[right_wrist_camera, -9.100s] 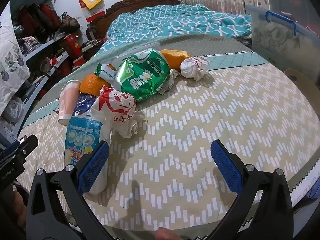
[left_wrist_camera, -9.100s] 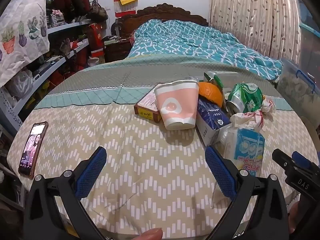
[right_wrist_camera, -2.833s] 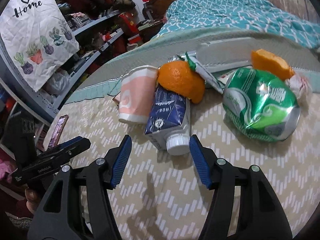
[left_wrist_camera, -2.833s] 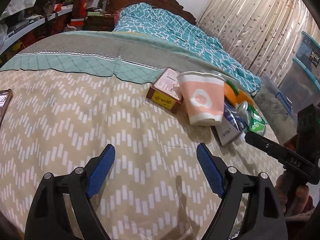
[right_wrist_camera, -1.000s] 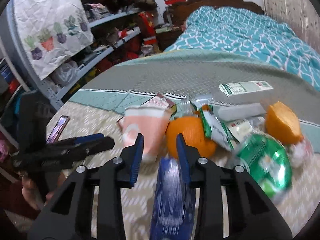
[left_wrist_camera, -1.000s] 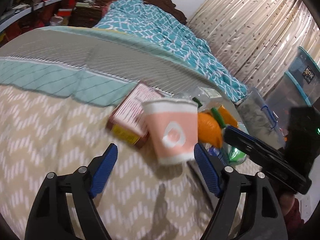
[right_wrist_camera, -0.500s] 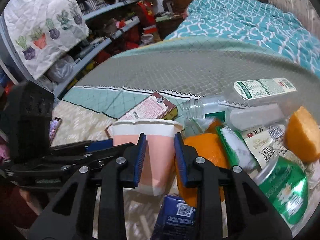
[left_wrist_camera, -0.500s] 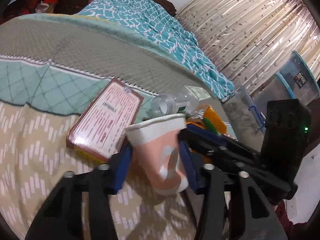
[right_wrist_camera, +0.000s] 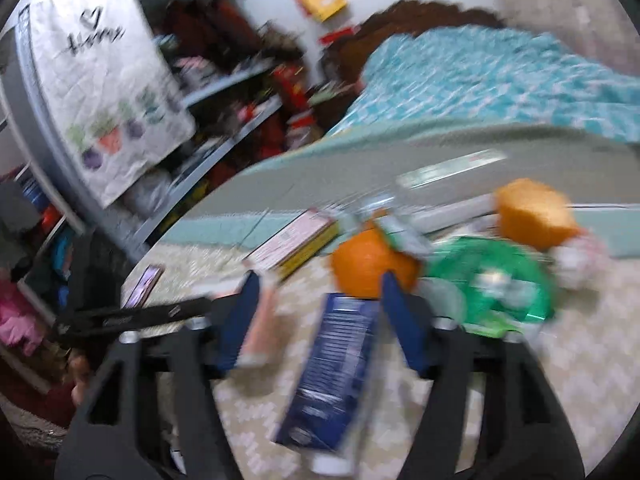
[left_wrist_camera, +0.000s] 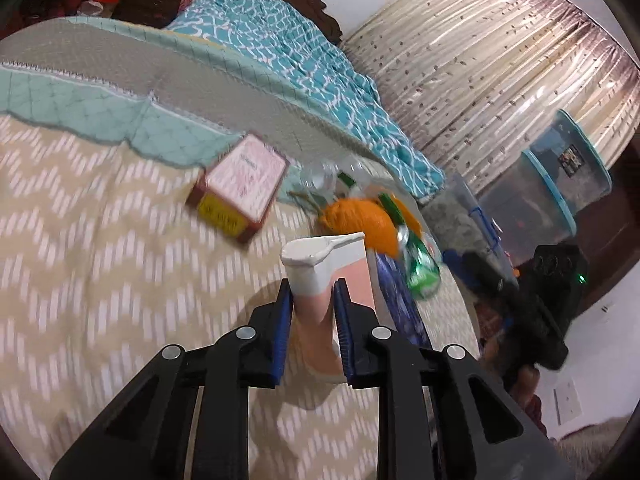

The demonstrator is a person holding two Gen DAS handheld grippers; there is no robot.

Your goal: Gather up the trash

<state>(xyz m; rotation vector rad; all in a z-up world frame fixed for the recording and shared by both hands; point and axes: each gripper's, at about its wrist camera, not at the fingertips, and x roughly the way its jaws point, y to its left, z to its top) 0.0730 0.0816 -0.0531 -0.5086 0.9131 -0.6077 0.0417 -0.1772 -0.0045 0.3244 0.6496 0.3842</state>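
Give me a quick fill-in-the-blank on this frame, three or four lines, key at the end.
1. The left gripper has its closing jaws on the pink and white ____.
2. The dark blue carton lies between the right gripper's opening jaws, with its white ____ nearest the camera.
3. Just beyond the carton sits a round ____ fruit.
4. The crushed can right of the carton is ____ in colour.

Missing words: paper cup; cap; orange; green
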